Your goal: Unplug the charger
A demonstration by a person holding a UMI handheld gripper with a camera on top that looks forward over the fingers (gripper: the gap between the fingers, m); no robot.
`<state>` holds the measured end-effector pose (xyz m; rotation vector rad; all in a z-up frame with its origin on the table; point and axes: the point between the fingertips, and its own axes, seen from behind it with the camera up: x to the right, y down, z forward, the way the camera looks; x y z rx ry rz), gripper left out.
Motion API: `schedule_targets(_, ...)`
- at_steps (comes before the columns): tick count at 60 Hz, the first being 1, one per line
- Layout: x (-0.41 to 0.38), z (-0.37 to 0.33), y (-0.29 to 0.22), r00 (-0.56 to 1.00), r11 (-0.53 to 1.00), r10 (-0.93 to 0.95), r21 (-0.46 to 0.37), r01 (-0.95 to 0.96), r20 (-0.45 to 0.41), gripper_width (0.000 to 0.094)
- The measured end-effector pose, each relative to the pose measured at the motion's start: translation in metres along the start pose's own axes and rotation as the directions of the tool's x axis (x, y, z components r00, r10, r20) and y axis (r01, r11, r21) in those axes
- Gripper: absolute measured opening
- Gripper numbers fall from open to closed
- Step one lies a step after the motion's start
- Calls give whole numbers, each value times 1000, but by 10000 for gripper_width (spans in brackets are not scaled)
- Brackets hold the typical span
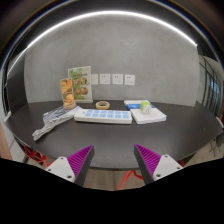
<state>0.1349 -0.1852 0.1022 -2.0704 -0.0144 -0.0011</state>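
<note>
Looking forward along the gripper (112,160), we see its two fingers spread wide apart with nothing between them, each showing a purple pad (80,158) on its inner face. Well beyond the fingers stretches a dark table (110,138) that runs back to a pale grey wall (130,50). On that wall, just above the table's far edge, sits a row of white wall sockets (111,78) (whether a charger is plugged into any of them we cannot tell, as they are too small to read). Beside the sockets, a colourful printed card (74,86) stands upright against the wall. A roll of tape (102,104) lies on the table below the sockets. Nearer to us, a flat white and blue tray (103,116) rests at the table's middle, with a white bundle (52,122), possibly cable or packaging, lying off to one side and a stack of white boxes (146,112) to the other.
</note>
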Motion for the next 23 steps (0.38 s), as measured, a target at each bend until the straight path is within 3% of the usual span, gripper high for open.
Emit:
schedule_targets(18, 91, -48, 23, 995, 994, -100, 47, 99, 8, 821)
schedule_targets(23, 132, -56, 40, 991, 991, -130, 11, 130, 0, 814)
